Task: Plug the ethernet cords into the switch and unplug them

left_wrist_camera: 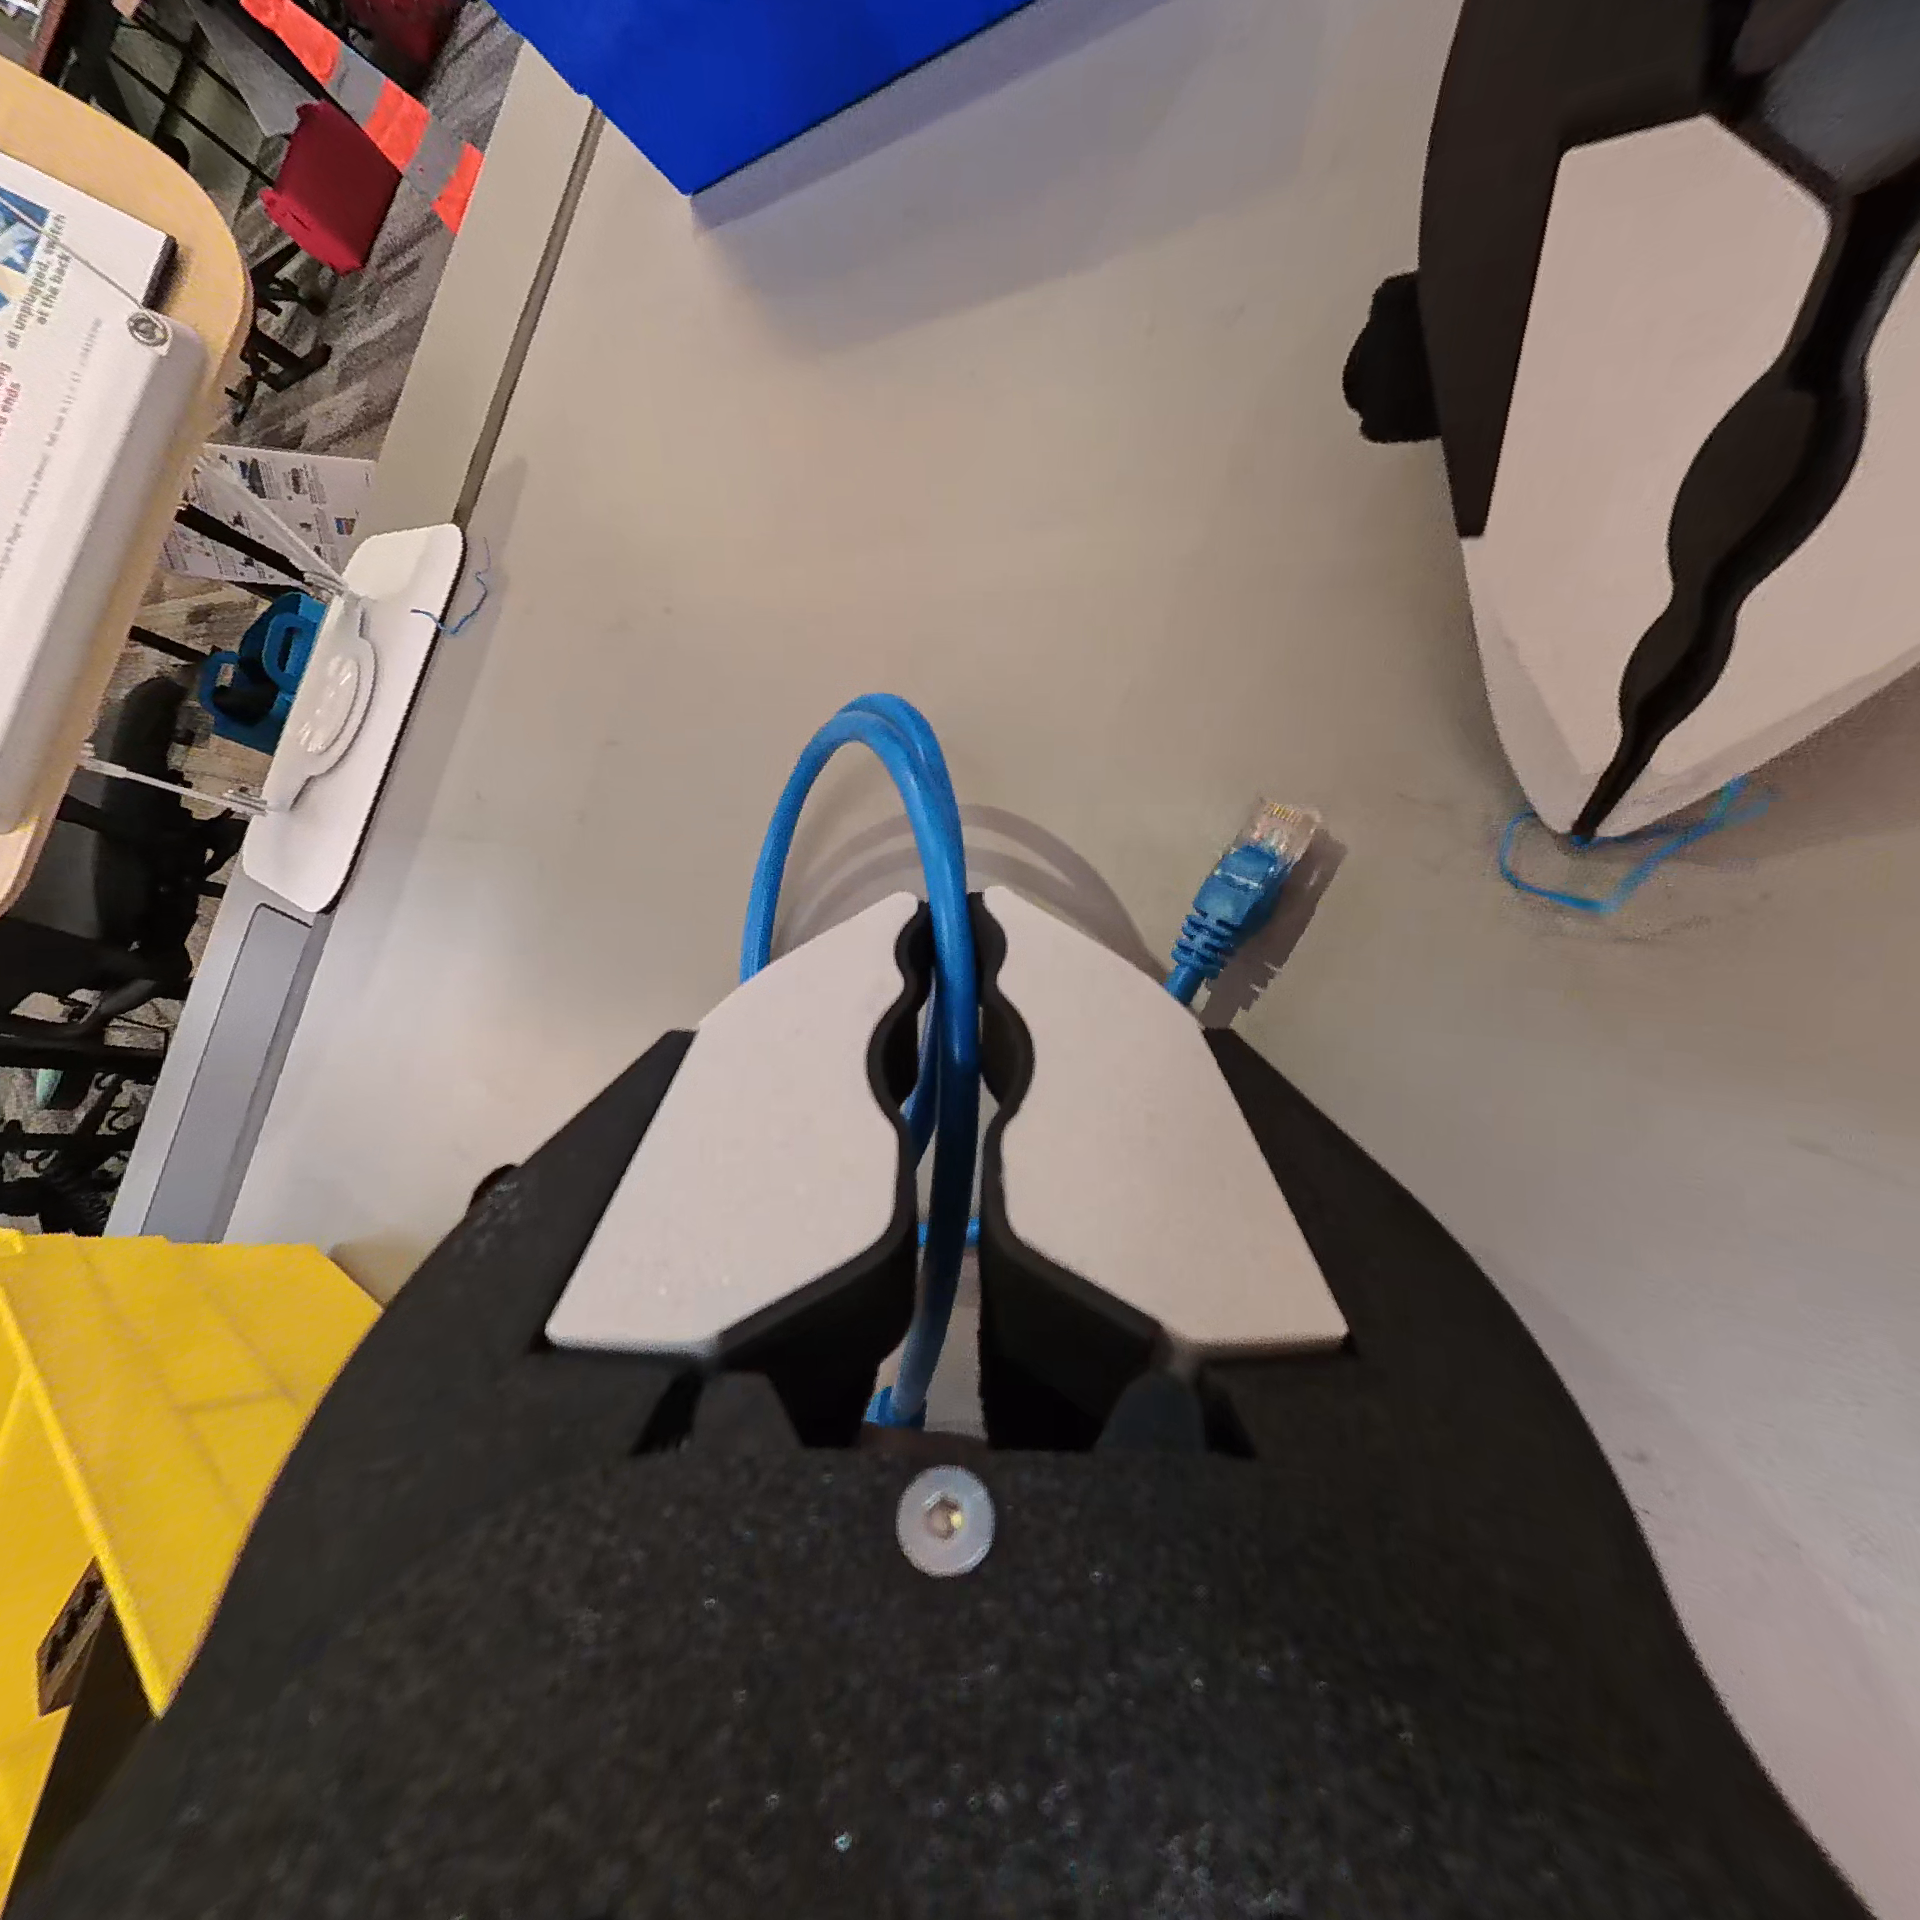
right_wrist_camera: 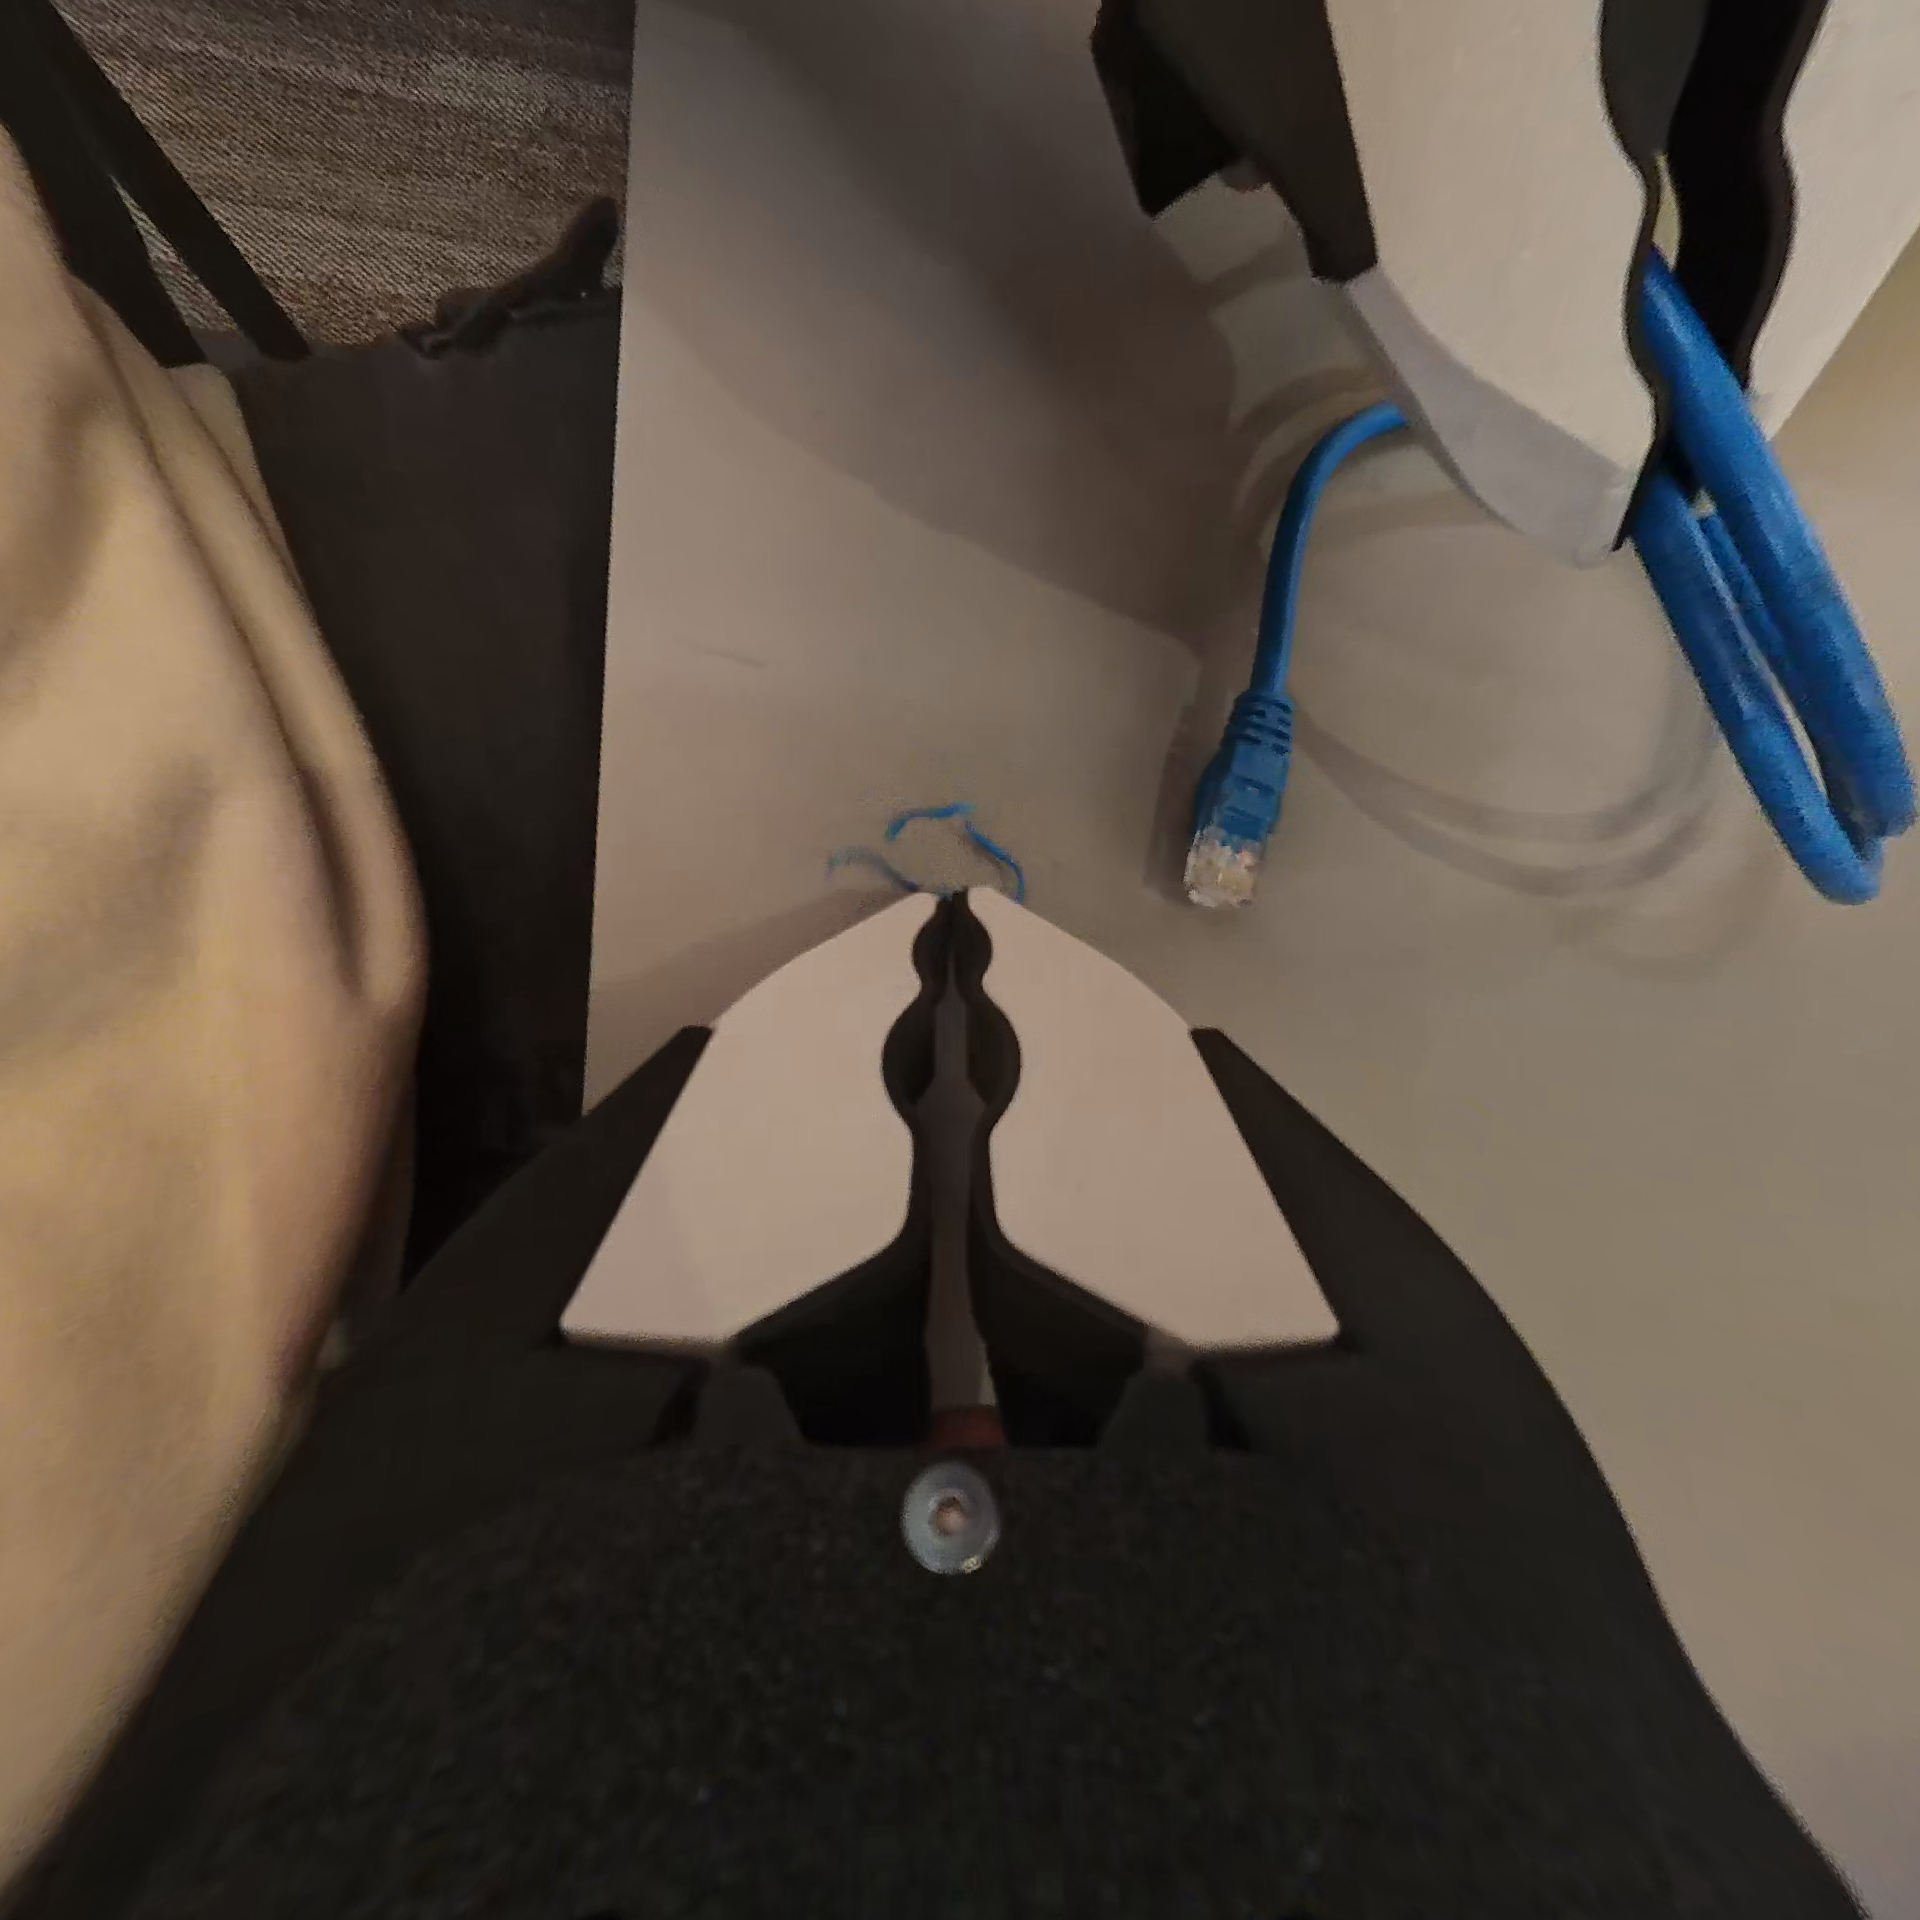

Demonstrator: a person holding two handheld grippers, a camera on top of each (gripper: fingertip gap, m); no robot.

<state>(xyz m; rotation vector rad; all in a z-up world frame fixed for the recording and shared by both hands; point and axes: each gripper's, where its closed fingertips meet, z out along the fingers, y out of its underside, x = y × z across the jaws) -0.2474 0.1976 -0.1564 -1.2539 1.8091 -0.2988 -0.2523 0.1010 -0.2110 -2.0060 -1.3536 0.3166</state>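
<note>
- Jaws of the left gripper are clamped on a looped blue ethernet cord, whose coil arches up past the fingertips while more of it runs back between the fingers.
- Jaws of the right gripper are pressed together at their very tip, pinching a thin blue thread that lies curled on the table.
- Just beside the left gripper, one end of the cord trails down to the table, and its clear plug with blue boot rests on the surface, free of any socket.
- From the right wrist view the same plug lies near the right gripper's tip, to one side of it.
- A yellow box sits close by at the edge of the left wrist view; I cannot tell whether it is the switch.
- Farther off, a blue box stands at the far side of the table.
- Beyond the table edge are a white printed sheet on a round wooden top, leaflets and a white plastic holder; their writing is small and I leave it unread.
</note>
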